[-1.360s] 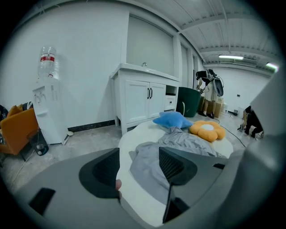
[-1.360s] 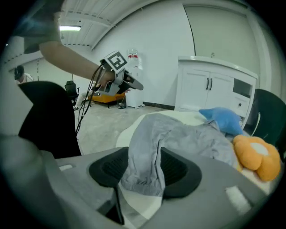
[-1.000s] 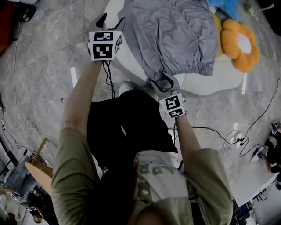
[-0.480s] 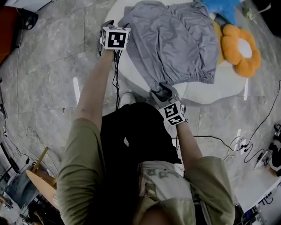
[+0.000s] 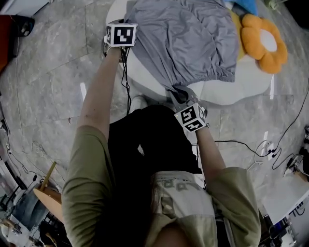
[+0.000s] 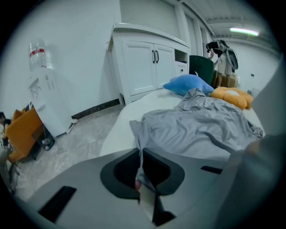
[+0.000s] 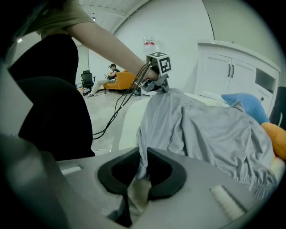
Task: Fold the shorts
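Grey shorts [image 5: 193, 38] lie spread on a white rounded table [image 5: 236, 91]. My left gripper [image 5: 126, 24] is at the far left corner of the shorts, with its marker cube over the jaws in the head view. In the left gripper view its jaws [image 6: 139, 154] are closing, with a fold of the grey shorts [image 6: 201, 129] pinched between them. My right gripper [image 5: 179, 92] is at the near corner by the table's edge. Its jaws [image 7: 144, 163] are closing too, pressed on the edge of the shorts [image 7: 210, 129].
An orange flower cushion [image 5: 264, 43] and a blue cushion [image 5: 241, 5] lie on the table beyond the shorts. Cables [image 5: 126, 87] trail over the grey stone floor. A white cabinet [image 6: 147, 67] stands behind the table. The person's dark trousers fill the near side.
The left gripper came down onto the far corner of the shorts. Both grippers' jaws, wide apart earlier, have closed on the fabric. The right gripper stayed at the near corner.
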A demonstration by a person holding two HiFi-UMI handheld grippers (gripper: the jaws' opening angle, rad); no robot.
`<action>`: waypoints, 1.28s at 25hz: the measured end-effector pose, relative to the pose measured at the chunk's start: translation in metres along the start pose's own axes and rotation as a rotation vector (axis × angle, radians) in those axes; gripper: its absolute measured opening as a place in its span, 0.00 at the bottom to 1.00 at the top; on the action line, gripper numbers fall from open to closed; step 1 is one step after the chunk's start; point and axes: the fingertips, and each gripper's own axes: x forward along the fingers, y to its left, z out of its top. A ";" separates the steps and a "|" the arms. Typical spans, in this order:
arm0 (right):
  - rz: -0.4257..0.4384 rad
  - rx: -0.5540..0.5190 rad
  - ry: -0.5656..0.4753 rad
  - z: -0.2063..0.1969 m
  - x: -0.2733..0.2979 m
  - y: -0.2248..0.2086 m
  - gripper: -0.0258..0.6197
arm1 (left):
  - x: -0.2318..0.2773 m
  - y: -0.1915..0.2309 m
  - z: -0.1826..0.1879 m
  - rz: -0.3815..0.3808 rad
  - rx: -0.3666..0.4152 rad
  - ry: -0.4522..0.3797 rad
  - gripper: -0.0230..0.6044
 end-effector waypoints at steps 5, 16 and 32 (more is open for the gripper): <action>-0.014 0.029 0.002 0.011 -0.021 -0.005 0.09 | -0.024 -0.011 0.025 -0.027 0.100 -0.070 0.06; -0.139 0.184 -0.036 0.045 -0.087 -0.072 0.09 | -0.051 -0.051 0.126 -0.110 0.108 -0.206 0.06; -0.409 0.357 -0.008 0.006 -0.167 -0.160 0.09 | -0.034 -0.197 0.224 -0.303 0.226 -0.301 0.06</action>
